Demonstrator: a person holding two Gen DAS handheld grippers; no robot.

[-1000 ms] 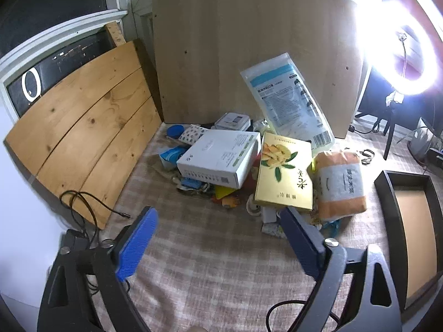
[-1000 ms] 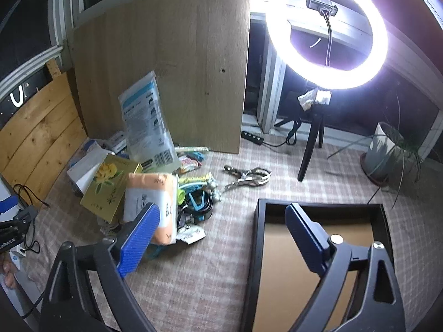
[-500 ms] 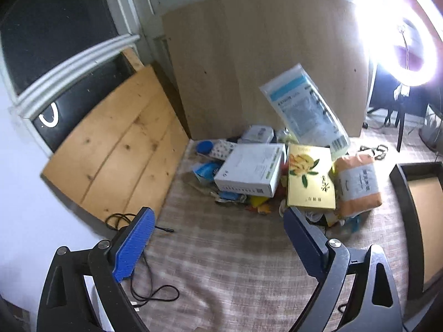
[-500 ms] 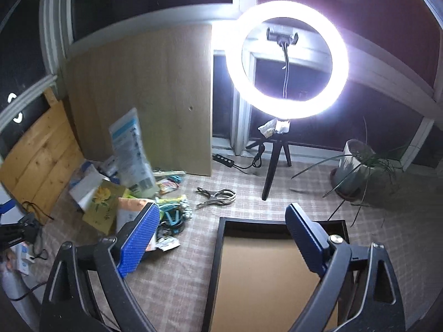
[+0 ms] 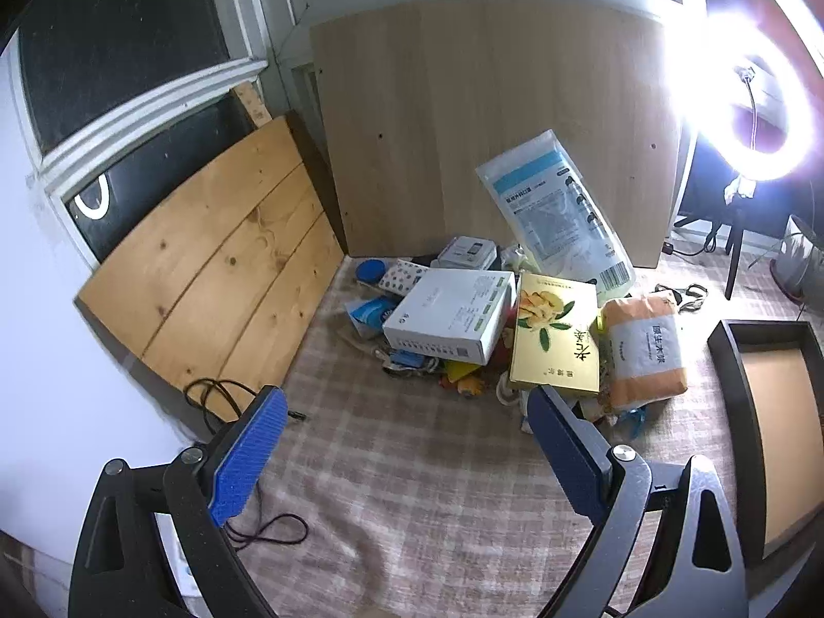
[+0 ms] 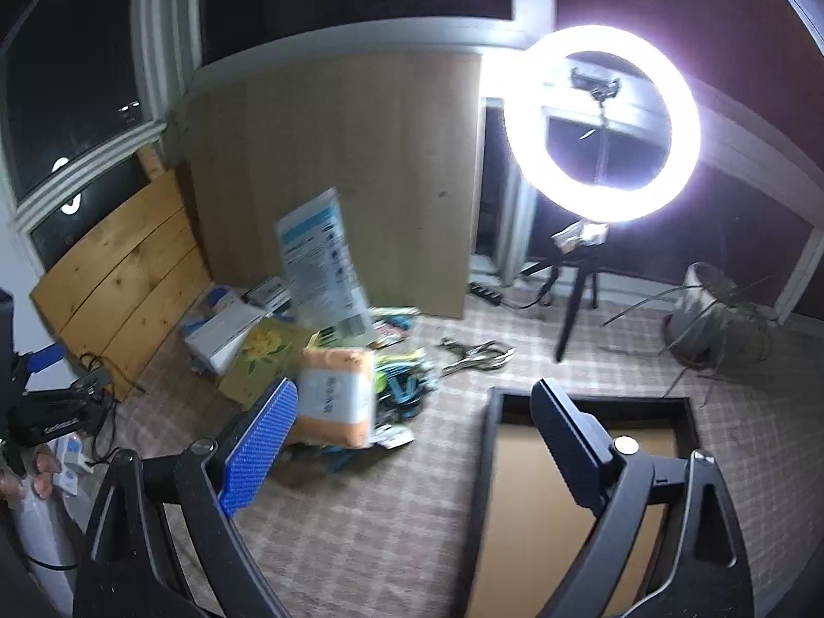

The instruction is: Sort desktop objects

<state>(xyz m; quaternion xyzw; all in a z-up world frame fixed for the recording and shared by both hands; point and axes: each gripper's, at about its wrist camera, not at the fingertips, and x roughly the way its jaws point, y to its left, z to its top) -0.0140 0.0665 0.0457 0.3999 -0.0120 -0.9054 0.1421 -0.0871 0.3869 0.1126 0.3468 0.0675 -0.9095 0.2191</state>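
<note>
Desktop objects, among them a white carton (image 5: 453, 314), a yellow box (image 5: 555, 335) and an orange tissue pack (image 5: 644, 345), lie heaped against the upright boards. Both grippers (image 5: 407, 456) (image 6: 414, 443) have drawn back and risen since a second ago, fingers spread and empty; sorting into the dark tray (image 6: 489, 463), apparently bare, has not begun.

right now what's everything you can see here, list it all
white box: 1, white, left of pile
yellow box: 1, gold, flower print, mid pile
orange pack: 1, orange and white, right of pile
plastic pouch: 1, clear and blue, leaning on the board
tray: 1, black rim, brown floor, right
ring light: 1, white, lit, on a stand
metal clips: silver, by pile; count unclear
left tongs: open
right tongs: open
</note>
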